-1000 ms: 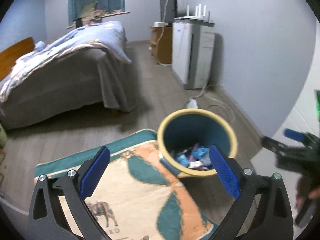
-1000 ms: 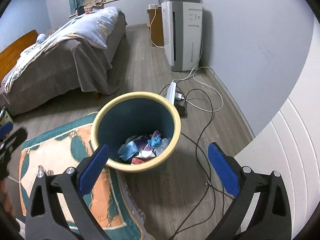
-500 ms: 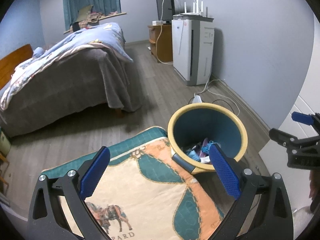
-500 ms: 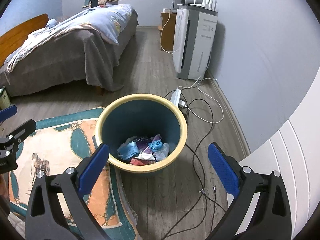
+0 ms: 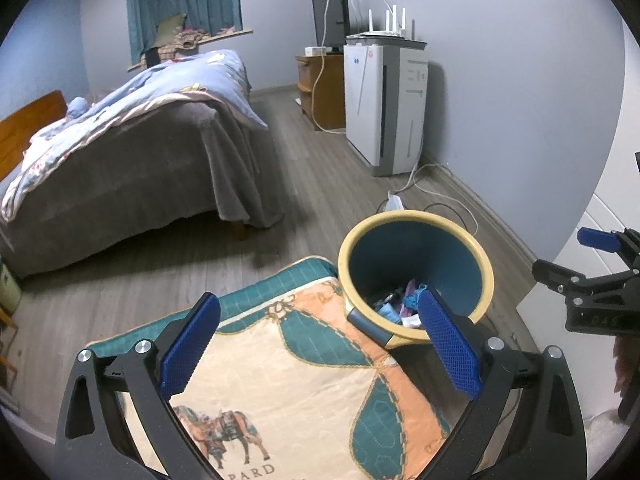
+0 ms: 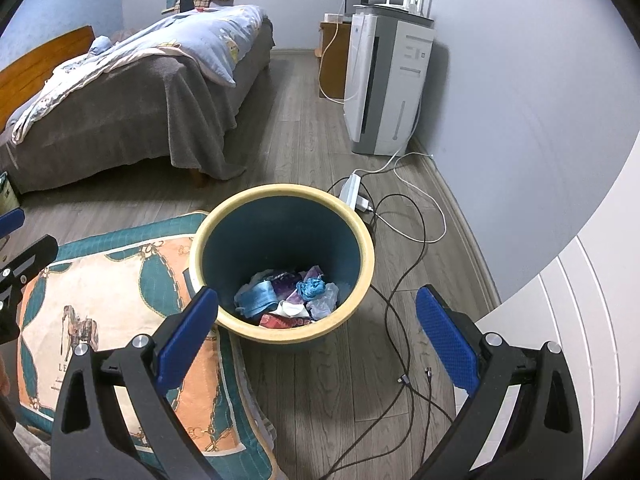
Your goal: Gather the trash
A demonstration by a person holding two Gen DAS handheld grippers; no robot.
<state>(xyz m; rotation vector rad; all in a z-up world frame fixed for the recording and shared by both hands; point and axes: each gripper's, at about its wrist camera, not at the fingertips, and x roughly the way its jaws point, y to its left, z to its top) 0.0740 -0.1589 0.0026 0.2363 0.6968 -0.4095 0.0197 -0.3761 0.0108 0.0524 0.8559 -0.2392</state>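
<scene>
A teal bin with a yellow rim point(image 6: 240, 216) stands on the wood floor at the rug's corner; it also shows in the left wrist view point(image 5: 472, 240). Crumpled blue, purple and white trash point(image 6: 290, 298) lies in its bottom, partly seen in the left wrist view point(image 5: 400, 306). My left gripper point(image 5: 318, 346) is open and empty above the rug, left of the bin. My right gripper point(image 6: 316, 338) is open and empty above the bin's near rim; it shows at the right edge of the left wrist view point(image 5: 592, 276).
A patterned rug point(image 5: 288, 380) lies on the floor beside the bin. A bed point(image 6: 120, 92) stands to the left. A white air purifier point(image 6: 384, 80) stands by the wall, with a power strip point(image 6: 350, 190) and loose cables point(image 6: 404, 300) on the floor right of the bin.
Both grippers have drawn back and risen from the bin, which now looks smaller and farther in both views. Both stay open and empty.
</scene>
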